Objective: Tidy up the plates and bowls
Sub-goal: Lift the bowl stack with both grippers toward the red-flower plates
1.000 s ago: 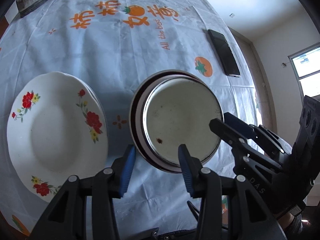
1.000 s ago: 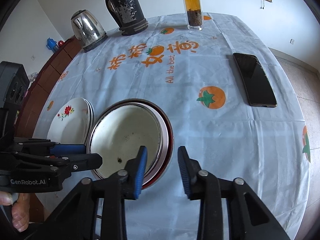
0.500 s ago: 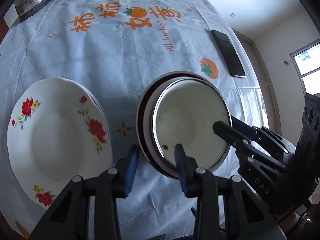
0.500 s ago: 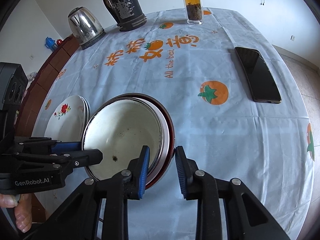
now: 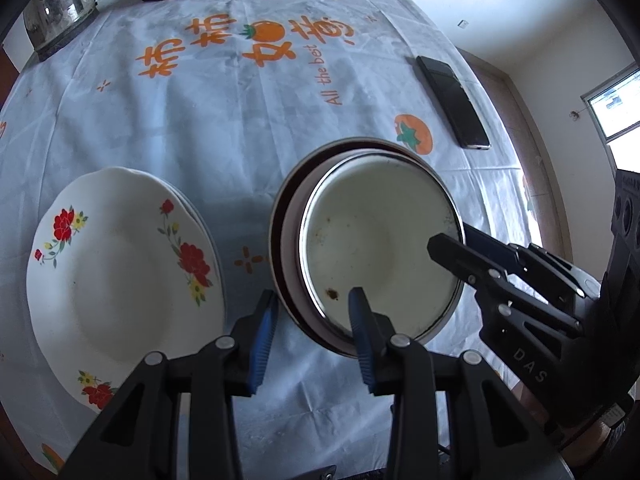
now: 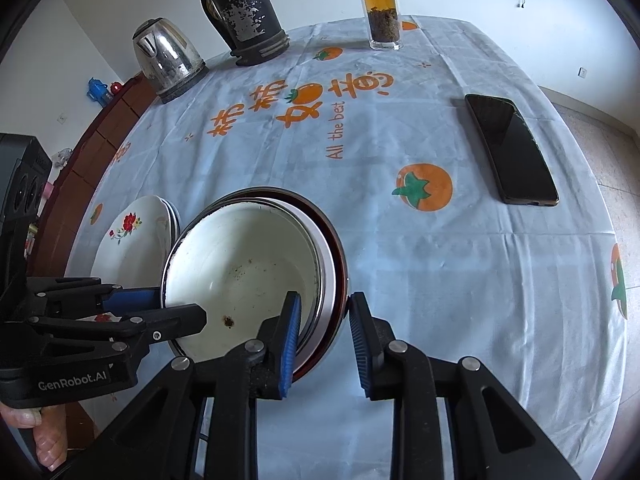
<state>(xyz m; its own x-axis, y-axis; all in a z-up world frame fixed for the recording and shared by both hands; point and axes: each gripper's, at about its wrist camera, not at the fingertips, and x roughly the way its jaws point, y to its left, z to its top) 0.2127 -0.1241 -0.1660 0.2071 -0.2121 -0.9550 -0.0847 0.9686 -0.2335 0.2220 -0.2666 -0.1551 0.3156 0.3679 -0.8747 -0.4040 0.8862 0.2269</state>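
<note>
A stack of nested bowls (image 5: 376, 240) stands near the table's front: a white enamel bowl with a metal rim inside a wider dark-red-rimmed one; it also shows in the right wrist view (image 6: 248, 276). My left gripper (image 5: 314, 332) straddles the stack's near-left rim, jaws open around it. My right gripper (image 6: 324, 336) straddles the near-right rim, jaws open, one finger inside the bowl. A stack of white flowered plates (image 5: 120, 272) lies left of the bowls, also in the right wrist view (image 6: 132, 236).
A black phone (image 6: 510, 148) lies at the right on the white tablecloth (image 6: 440, 248). At the far edge stand a steel kettle (image 6: 168, 56), a dark thermos (image 6: 240, 8) and a glass tea bottle (image 6: 380, 4).
Both grippers have moved in onto the bowl stack's rim, and their jaws have narrowed around it. The bowls look larger in both views.
</note>
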